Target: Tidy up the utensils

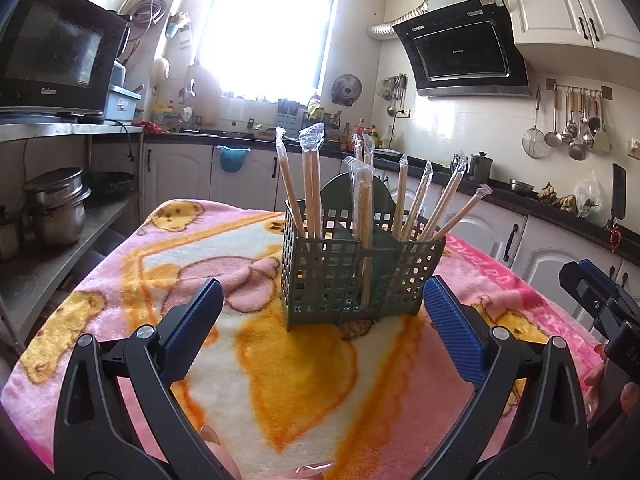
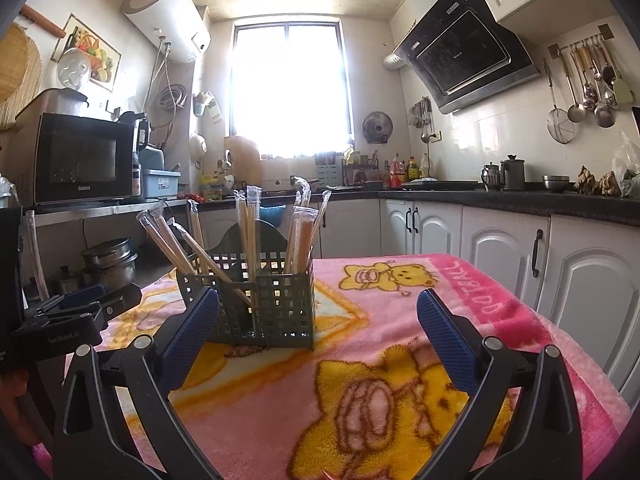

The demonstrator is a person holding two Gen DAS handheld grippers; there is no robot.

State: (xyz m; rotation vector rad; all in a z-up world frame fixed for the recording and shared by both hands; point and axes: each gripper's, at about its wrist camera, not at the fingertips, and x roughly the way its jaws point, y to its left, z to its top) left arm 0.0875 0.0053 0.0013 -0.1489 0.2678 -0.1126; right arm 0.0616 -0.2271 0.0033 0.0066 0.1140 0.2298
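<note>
A: Left wrist view: the left claw (image 1: pixel 323 320) is spread wide and empty, with the caddy (image 1: pixel 352 276) of wrapped chopsticks (image 1: pixel 310 192) standing just ahead between its fingers, on the blanket (image 1: pixel 120 280) over the desk.

B: Right wrist view: the right claw (image 2: pixel 318 322) is also spread and empty; the caddy (image 2: pixel 256 304) sits ahead-left of it. Only here does a water heater (image 2: pixel 168 16) show.

I read "Galanz" on the front of the black microwave (image 2: pixel 84 160) | I read "GenRobot.AI" on the left gripper (image 2: pixel 80 304), seen from the right wrist camera | the pink blanket (image 2: pixel 492 296) has big pink letters on its edge, upside down, I cannot read them | the range hood (image 1: pixel 460 52) has a small word, too tiny to read
</note>
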